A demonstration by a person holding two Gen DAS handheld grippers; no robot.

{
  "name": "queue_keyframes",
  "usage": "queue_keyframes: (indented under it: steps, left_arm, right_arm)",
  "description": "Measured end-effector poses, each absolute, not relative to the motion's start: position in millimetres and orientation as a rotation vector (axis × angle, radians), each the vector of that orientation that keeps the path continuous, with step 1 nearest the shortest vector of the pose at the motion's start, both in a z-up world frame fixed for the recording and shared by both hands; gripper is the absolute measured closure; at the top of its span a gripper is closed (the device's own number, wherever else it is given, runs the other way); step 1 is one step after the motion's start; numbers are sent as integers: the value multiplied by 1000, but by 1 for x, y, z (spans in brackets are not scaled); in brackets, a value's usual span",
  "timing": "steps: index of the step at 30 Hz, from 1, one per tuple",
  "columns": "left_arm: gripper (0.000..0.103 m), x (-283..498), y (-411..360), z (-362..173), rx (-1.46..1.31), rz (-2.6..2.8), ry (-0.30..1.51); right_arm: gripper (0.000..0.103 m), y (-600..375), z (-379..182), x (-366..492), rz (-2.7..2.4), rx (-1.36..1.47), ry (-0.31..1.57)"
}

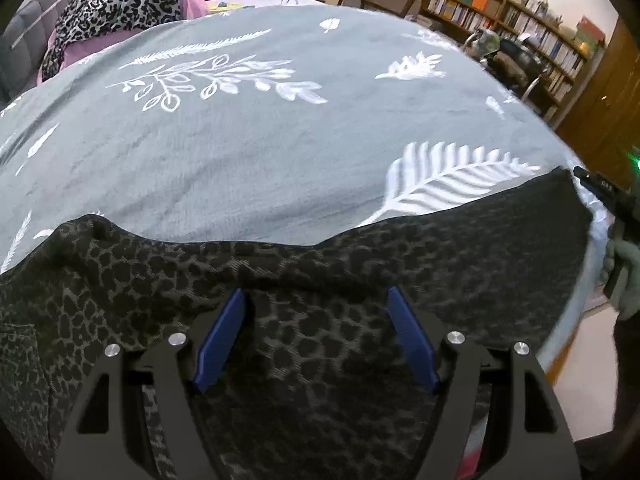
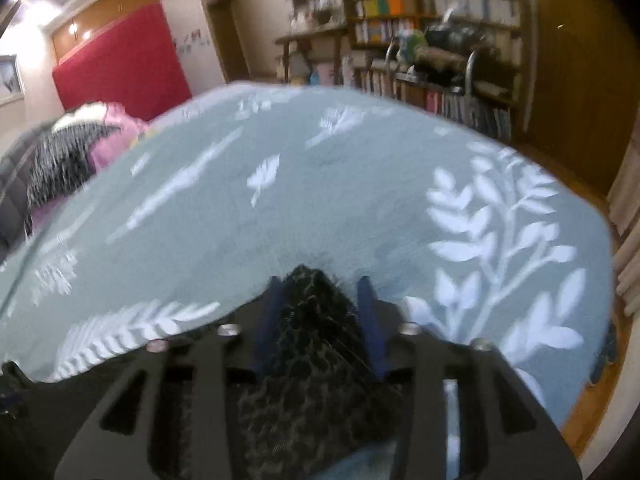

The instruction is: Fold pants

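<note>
Leopard-print pants (image 1: 304,280) lie across the lower part of the left wrist frame on a grey leaf-patterned bedspread (image 1: 240,152); the left tongs (image 1: 316,300) stand wide open above the cloth, pads clear of it. In the right wrist frame, the right tongs (image 2: 320,292) sit at lower centre with a peak of the pants between the fingers; whether they grip it cannot be told; the view is blurred.

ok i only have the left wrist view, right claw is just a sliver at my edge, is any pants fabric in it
observer: yes, a peak of the pants stands between the right claw's fingers; too blurred to tell if it pinches.
operator: anything past its tips
observer: only the bedspread, with a big white branch print on the right of that view.
</note>
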State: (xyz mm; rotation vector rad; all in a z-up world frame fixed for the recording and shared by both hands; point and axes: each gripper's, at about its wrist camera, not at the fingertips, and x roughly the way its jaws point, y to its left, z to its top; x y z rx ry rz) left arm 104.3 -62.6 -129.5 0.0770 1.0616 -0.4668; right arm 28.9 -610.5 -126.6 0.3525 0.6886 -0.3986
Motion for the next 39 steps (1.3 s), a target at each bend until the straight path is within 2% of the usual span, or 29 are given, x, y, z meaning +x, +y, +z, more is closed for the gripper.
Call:
queue_keyframes:
  steps: [5,11,17,22,29,32,35,39]
  left_arm:
    - [29,80,-83,-109,133,-562,994]
    - [29,59,-107,-121,174,-687,1057]
    - [25,38,-129,-142,351,-711,1061]
    - [24,39,-134,-124,287,-774,1033]
    - [21,40,-149,-135,328,-792,1058]
    - [20,44,-147,-147,321,-789,1086]
    - [19,44,-147,-145,318,-791,1076]
    - [19,42,-144,-142,292,-791,1081]
  right_arm:
    - [59,-579,-113,3,-308,319,690]
    - [59,-576,-162,5,-358,346,817]
    - [59,-582,-156,-9,-377,415,780]
    - [59,-599,-142,-44,-410,571,698]
    - [58,-618,-170,-59,-428,744,701]
    - [57,-624,-175,-57,-427,750,677]
    - [50,-629,-176,-47,-413,734,657]
    - [49,-633,-180,-28,-392,709,659]
